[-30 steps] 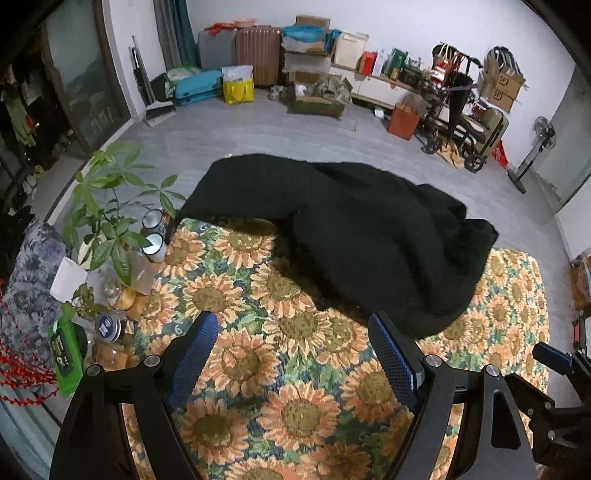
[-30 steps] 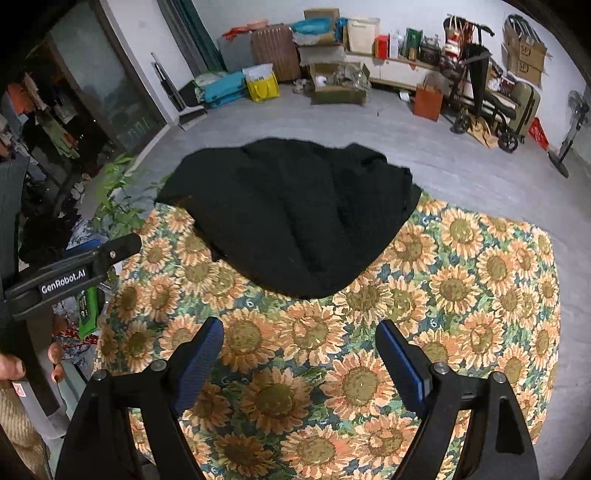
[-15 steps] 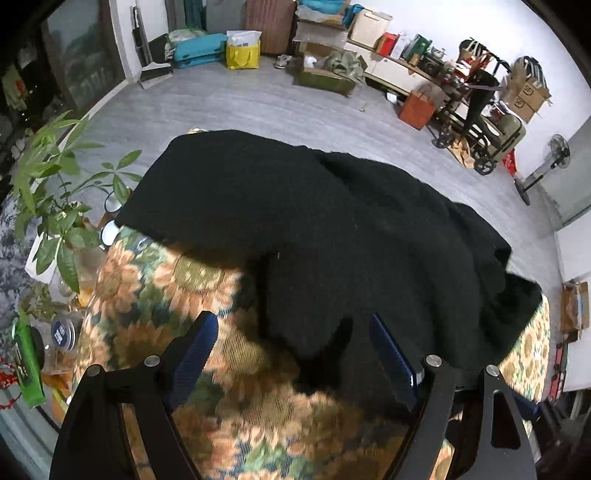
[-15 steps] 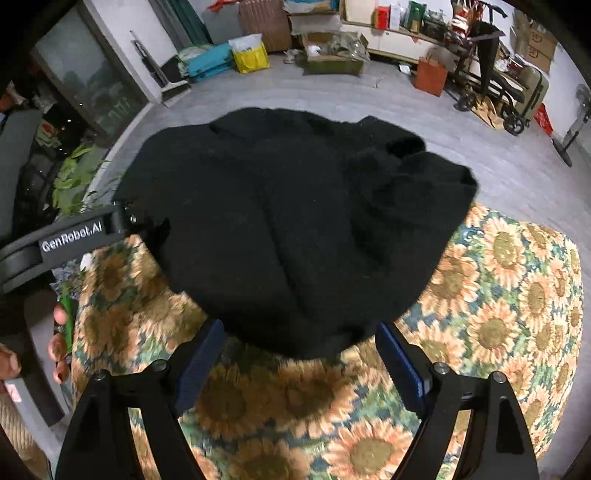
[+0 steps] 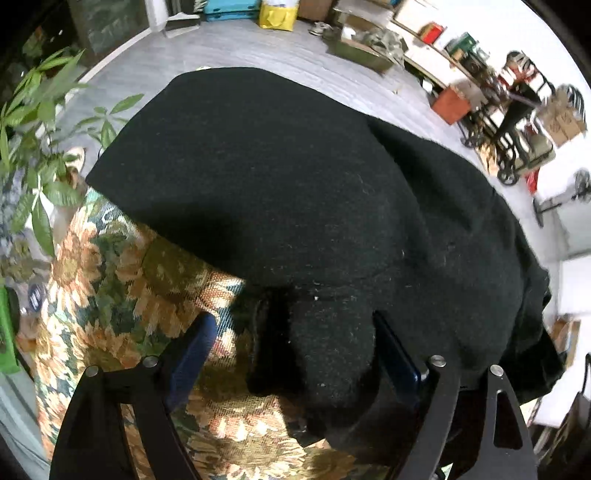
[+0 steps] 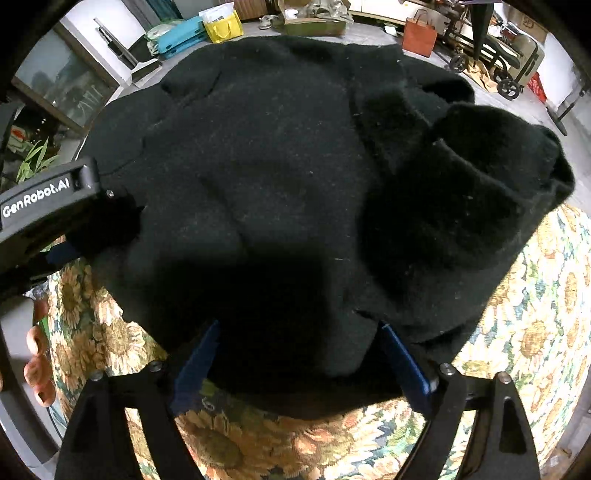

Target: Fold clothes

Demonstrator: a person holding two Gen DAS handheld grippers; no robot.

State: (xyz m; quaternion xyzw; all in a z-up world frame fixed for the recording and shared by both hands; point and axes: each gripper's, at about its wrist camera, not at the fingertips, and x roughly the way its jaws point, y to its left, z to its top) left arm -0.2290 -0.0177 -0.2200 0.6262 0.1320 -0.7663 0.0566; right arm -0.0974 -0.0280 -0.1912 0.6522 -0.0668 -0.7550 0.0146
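sunflower-patterned cloth [image 5: 122, 280] covered the table, its orange blooms showing along the near and left edges in the left wrist view and along the bottom and right in the right wrist view. black knit garment [image 6: 280, 177] lay spread over most of that cloth, rumpled, with a thick rolled fold [image 6: 476, 192] bunched up on its right side and its near hem sagging toward the cameras. left gripper [image 5: 291, 350] hung low over the garment's near edge with its blue-padded fingers [image 5: 195, 343] spread apart, a rounded lobe of the black knit sitting between them but not pinched. right gripper [image 6: 299, 358] was likewise spread wide, its fingers [image 6: 402, 362] straddling the dark hem, with fabric in the gap and nothing clamped. left gripper's body showed at the left edge of the right wrist view, touching the garment's side. potted plant [image 5: 33, 155] stood beside the table on the left, and a yellow bag [image 6: 223, 27] sat on the floor well beyond.
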